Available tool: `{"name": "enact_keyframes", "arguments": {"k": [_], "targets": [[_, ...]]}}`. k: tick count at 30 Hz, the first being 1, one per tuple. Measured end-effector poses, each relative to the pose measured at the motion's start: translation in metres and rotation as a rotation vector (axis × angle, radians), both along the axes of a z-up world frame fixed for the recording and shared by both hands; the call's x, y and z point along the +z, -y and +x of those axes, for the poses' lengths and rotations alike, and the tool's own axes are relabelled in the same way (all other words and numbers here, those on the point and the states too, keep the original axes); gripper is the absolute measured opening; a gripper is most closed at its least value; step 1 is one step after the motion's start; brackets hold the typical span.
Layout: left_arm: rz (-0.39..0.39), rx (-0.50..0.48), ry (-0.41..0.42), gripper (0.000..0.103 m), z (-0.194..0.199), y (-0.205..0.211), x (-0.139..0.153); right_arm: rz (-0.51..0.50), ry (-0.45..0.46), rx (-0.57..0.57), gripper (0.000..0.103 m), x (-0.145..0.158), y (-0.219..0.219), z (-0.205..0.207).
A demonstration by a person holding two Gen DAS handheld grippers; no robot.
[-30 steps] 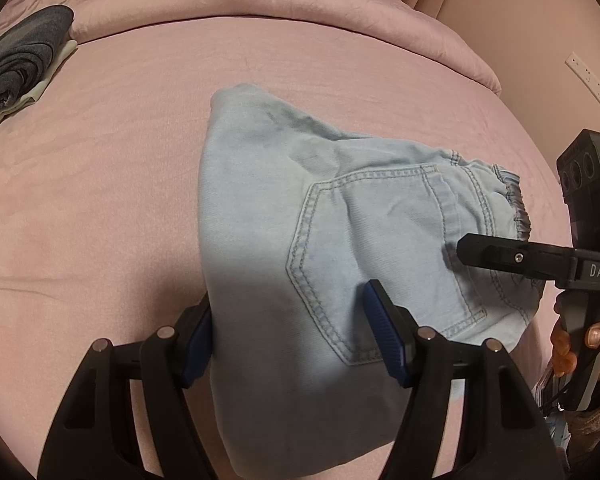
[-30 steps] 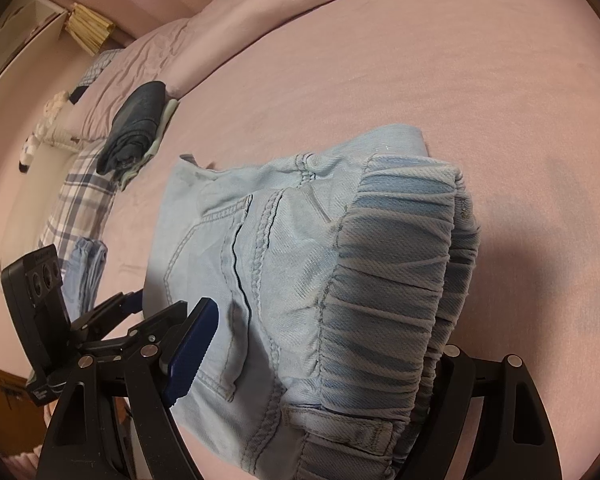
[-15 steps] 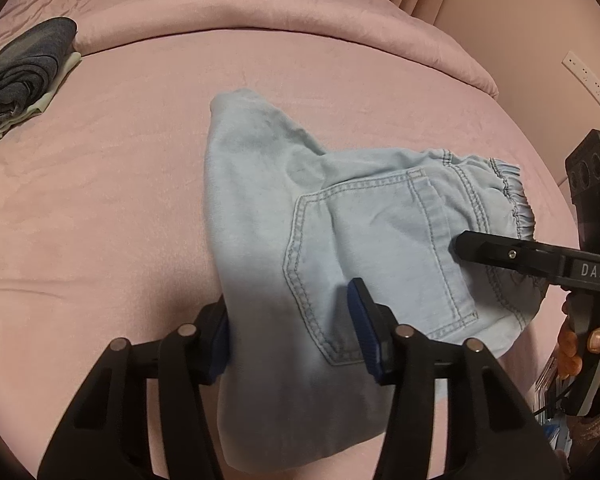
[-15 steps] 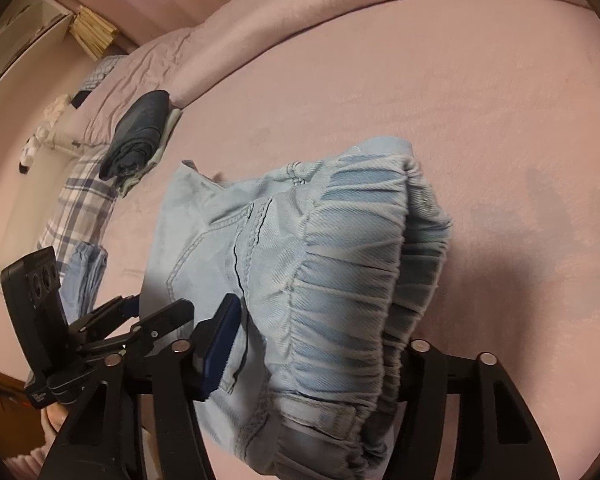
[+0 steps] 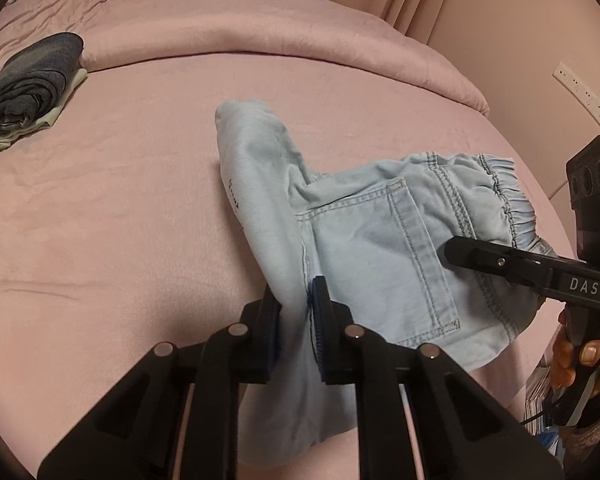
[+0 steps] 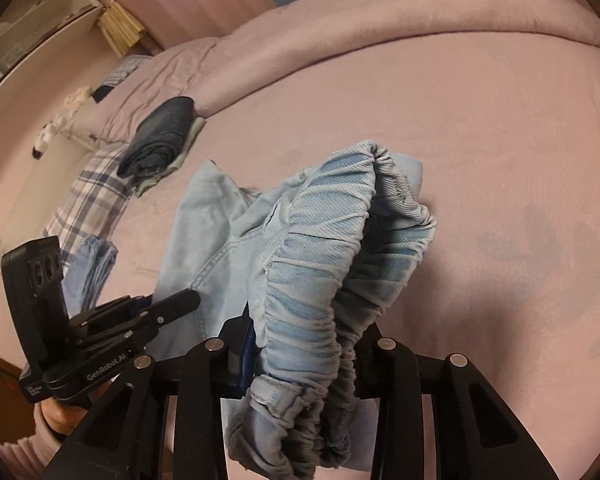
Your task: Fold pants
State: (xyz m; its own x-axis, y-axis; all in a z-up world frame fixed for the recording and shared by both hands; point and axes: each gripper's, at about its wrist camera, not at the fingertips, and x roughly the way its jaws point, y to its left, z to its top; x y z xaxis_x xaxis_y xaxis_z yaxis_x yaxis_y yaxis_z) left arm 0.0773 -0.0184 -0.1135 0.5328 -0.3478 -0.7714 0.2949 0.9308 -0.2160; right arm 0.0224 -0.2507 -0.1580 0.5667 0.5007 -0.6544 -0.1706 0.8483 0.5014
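Observation:
Light blue denim pants lie folded on the pink bed, back pocket up. My left gripper is shut on the pants' folded leg side near the front edge. My right gripper is shut on the gathered elastic waistband, which bunches up between its fingers. The right gripper also shows in the left wrist view at the waistband end. The left gripper shows in the right wrist view at the pants' left side.
A folded stack of dark denim clothes lies at the far left of the bed. A plaid cloth and another light blue garment lie at the bed's left edge. A rolled pink duvet runs along the back.
Both grippers have closed from wide open onto the pants. The fabric has gathered and lifted a little between the fingers, and the waistband has bunched up.

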Motion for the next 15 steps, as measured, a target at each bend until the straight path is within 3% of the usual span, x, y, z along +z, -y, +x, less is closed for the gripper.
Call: {"name": "enact_keyframes", "arguments": {"k": [15], "targets": [[-0.004,0.001,0.073,0.013,-0.014,0.002,0.026,0.017,0.071,0.045,0.036,0.021,-0.016,-0.014]]}}
